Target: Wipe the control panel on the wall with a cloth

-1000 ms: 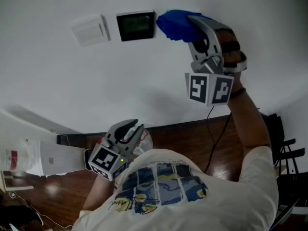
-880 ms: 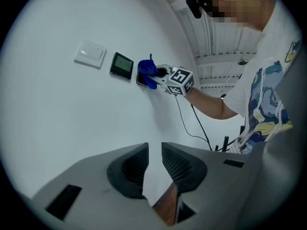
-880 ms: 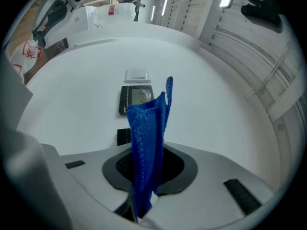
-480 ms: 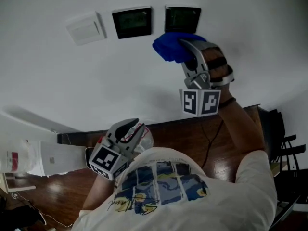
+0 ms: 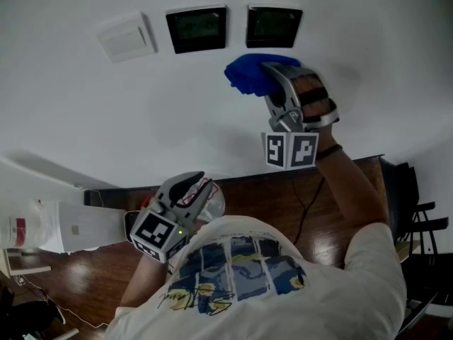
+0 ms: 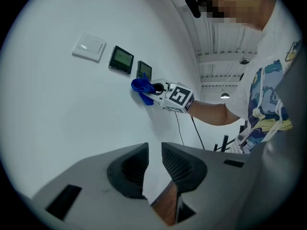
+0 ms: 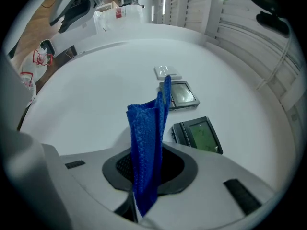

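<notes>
The cloth (image 7: pixel 146 147) is pinched by the right gripper (image 5: pixel 272 75) just beside the right panel (image 5: pixel 274 25); the left gripper (image 6: pixel 153 159) is seen slightly parted, empty.

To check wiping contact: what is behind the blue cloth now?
Plain white wall; the blue cloth, in the right gripper, sits below the right-hand panel, which shows fully. The patch it covers is hidden.

Cloth (image 5: pixel 249 73) below right panel (image 5: pixel 274 25); switch (image 5: pixel 126 40) left of left panel (image 5: pixel 197 29)
</notes>
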Demonstrator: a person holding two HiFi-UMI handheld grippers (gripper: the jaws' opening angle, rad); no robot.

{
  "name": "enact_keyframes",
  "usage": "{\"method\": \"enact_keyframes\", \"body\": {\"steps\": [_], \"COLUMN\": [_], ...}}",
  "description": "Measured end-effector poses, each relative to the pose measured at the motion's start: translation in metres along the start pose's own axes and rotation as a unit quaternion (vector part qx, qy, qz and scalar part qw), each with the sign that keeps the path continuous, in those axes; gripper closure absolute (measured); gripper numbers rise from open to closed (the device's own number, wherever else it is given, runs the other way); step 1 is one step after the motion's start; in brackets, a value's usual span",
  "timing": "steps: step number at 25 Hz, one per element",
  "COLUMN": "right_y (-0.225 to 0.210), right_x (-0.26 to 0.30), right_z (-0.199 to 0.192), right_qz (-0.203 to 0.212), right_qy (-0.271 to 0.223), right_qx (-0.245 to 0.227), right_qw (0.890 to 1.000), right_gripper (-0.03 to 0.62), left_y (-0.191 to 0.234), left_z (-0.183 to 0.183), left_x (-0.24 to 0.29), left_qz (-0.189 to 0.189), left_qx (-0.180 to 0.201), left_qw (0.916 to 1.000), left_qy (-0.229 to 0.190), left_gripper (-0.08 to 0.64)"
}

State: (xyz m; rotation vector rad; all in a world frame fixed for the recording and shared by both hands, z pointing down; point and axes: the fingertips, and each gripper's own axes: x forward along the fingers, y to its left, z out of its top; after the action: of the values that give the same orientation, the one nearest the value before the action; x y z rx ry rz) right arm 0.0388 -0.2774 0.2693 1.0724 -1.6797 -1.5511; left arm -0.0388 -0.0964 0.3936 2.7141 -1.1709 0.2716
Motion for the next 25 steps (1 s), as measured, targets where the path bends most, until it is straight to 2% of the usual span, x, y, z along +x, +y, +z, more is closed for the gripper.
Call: {"method": "enact_keyframes", "body": {"steps": [6, 11, 14, 19, 23, 25], "right_y": [-0.004, -0.01, -0.006, 0.026, 0.056, 0.066], "right_x": [-0.009, -0.044, -0.068, -0.105, -0.134, -0.149], "right_z": [0.004, 0.007, 0.002, -0.022, -0.043, -0.052], "right_qz": [0.008, 0.022, 0.038, 0.087, 0.128, 0.138], "right_qy": [-0.02, -0.054, -0.07, -0.079, -0.071, -0.063], "right_qx": [0.029, 0.107, 0.167, 0.242, 0.295, 0.32], "right_qw": [0.999, 0.993, 0.983, 0.963, 0.944, 0.935], "right_gripper": [0.515, 0.515, 0.515, 0.515, 0.515, 0.515], "left_y": [-0.002, 0.003, 0.009, 0.002, -0.012, -0.021], "left_z": [0.006, 0.013, 0.016, 0.021, 0.008, 0.01], "left_x": [0.006, 0.01, 0.009, 0.015, 0.016, 0.017], "left_qz": [0.019, 0.055, 0.084, 0.136, 0.157, 0.16], "left_qx": [-0.002, 0.004, 0.017, -0.005, -0.005, -0.006], "left_qw": [0.9998, 0.9984, 0.9962, 0.9906, 0.9871, 0.987], "left_qy": [0.004, 0.007, 0.015, 0.015, 0.03, 0.018], "left_gripper": [0.497, 0.497, 0.497, 0.497, 0.497, 0.497]}}
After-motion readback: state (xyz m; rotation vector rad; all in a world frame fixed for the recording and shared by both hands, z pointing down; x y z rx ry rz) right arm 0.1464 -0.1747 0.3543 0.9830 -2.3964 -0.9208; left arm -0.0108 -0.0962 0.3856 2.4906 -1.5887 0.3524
